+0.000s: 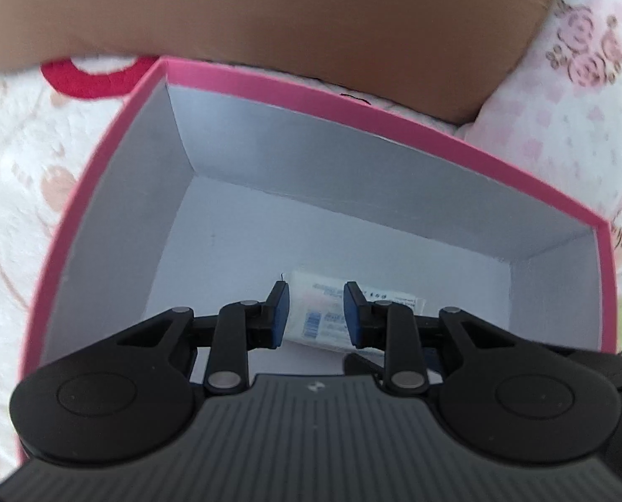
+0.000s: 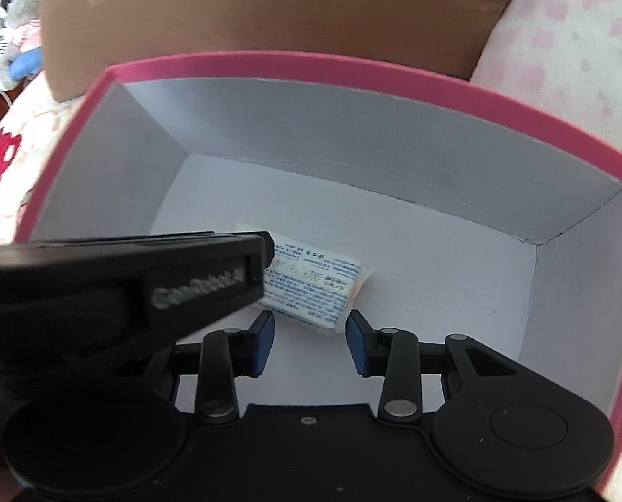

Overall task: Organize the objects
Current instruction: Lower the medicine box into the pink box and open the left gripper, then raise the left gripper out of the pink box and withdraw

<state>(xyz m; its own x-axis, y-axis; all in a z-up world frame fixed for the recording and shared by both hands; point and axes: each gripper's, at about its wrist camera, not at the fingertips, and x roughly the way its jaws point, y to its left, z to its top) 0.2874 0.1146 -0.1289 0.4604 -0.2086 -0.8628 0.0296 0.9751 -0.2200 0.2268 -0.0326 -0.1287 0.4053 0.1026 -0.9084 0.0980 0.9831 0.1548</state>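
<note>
A pink box [image 1: 353, 115] with a pale grey inside fills both views. A small white packet [image 1: 317, 322] with blue print lies flat on its floor. My left gripper [image 1: 316, 293] reaches down into the box right over the packet, its blue pads drawn to a narrow gap, and the packet is wider than that gap. In the right wrist view the left gripper [image 2: 265, 255] covers the left end of the packet [image 2: 315, 284]; I cannot tell whether it touches it. My right gripper [image 2: 311, 320] hangs just short of the packet's near edge, open, with nothing between its pads.
A brown cardboard sheet [image 1: 269, 12] stands behind the box's far wall. The box rests on white and pink patterned bedding [image 1: 18, 167], with a floral pillow [image 1: 583, 83] at the right. Plush toys [image 2: 18, 12] sit far off at the upper left.
</note>
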